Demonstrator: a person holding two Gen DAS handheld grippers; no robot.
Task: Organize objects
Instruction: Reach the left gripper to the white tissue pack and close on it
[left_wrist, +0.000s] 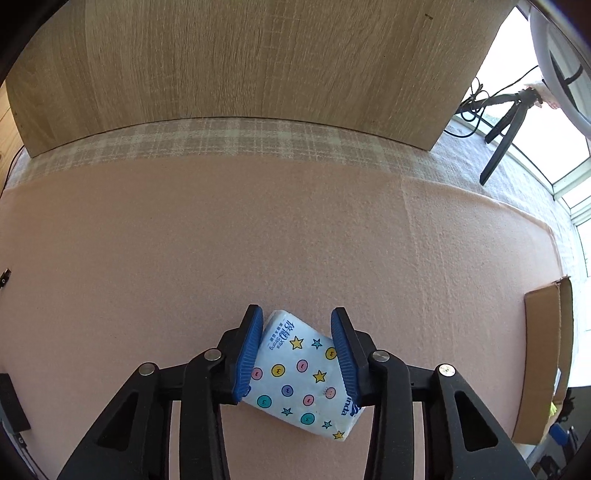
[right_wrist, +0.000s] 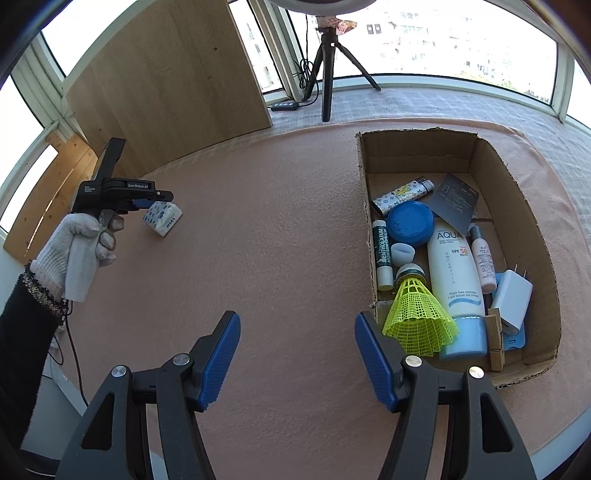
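Observation:
A small tissue pack (left_wrist: 299, 373) printed with stars and coloured dots lies tilted on the pink cloth. My left gripper (left_wrist: 296, 317) is shut on it, with a blue pad pressed against each side. The right wrist view shows the same pack (right_wrist: 164, 218) at the far left, in the left gripper (right_wrist: 147, 201) held by a gloved hand (right_wrist: 81, 247). My right gripper (right_wrist: 297, 321) stands open over bare cloth, with nothing between its fingers, just left of the cardboard box (right_wrist: 417, 134). Inside the box are a yellow shuttlecock (right_wrist: 417, 317), a sunscreen tube (right_wrist: 456, 273), a blue round tin (right_wrist: 410, 223), a white charger (right_wrist: 511, 299) and other small items.
A wooden board (left_wrist: 236, 66) stands upright at the back of the table. A black tripod (right_wrist: 327, 66) with cables sits behind the box by the windows. The box's outer wall (left_wrist: 546, 354) shows at the right of the left wrist view.

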